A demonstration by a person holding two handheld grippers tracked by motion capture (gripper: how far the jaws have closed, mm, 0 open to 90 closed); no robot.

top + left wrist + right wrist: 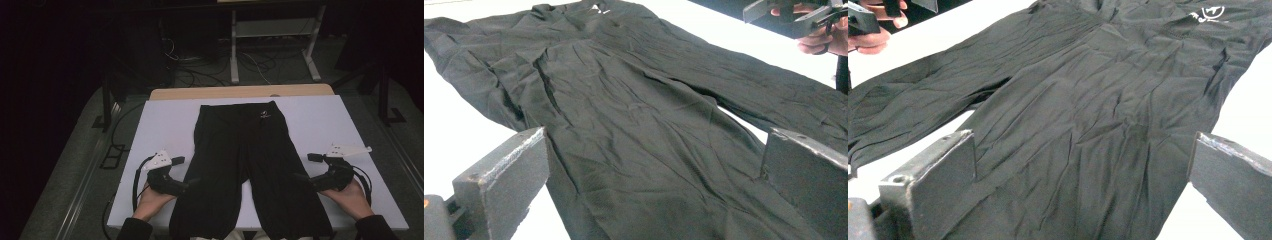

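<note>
**Black shorts flat, both jaws wide at the leg edges**

Black shorts (250, 165) lay flat mid-surface, waistband far, leg hems hanging past the near edge. Fabric was thin and creased, so likely slippery; a good pinch would catch the outer seam through both layers, low and square. Left hand-held gripper (192, 182) sat at the left leg's outer edge, jaws wide, nothing held. Right hand-held gripper (300, 177) mirrored it at the right leg, jaws wide too. White surface (165, 125) was bare either side of the shorts, with room to sweep outward or fold inward. Near edge was the risk: hems could drag off.
</note>
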